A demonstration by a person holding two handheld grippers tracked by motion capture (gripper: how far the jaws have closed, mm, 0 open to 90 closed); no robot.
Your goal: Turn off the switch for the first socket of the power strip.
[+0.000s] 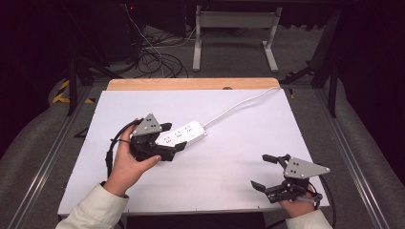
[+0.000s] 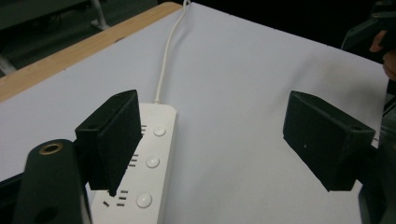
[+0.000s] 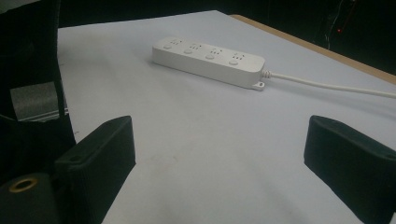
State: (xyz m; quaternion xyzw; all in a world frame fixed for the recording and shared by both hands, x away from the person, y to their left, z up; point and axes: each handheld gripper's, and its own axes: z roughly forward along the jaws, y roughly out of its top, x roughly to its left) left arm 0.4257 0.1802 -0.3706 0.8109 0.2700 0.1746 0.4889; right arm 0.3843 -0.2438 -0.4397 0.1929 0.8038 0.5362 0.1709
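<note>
A white power strip [image 1: 186, 132] with several sockets lies flat left of the table's middle. Its white cord [image 1: 239, 105] runs off over the far right edge. My left gripper [image 1: 172, 137] is open at the strip's near end, its jaws wide apart. In the left gripper view the power strip [image 2: 149, 163] lies below and beside the left jaw, untouched, and bare table shows across the gap of the left gripper [image 2: 219, 140]. My right gripper [image 1: 261, 171] stands open near the front right corner with nothing in it. In the right gripper view the right gripper [image 3: 224, 158] faces the power strip [image 3: 208, 57], well short of it.
The white table top [image 1: 229, 157] has a wooden strip [image 1: 191, 84] along its far edge. Beyond it on the floor are loose black cables [image 1: 157, 59] and a white desk frame [image 1: 234, 33]. Metal rails [image 1: 43, 162] run along both sides.
</note>
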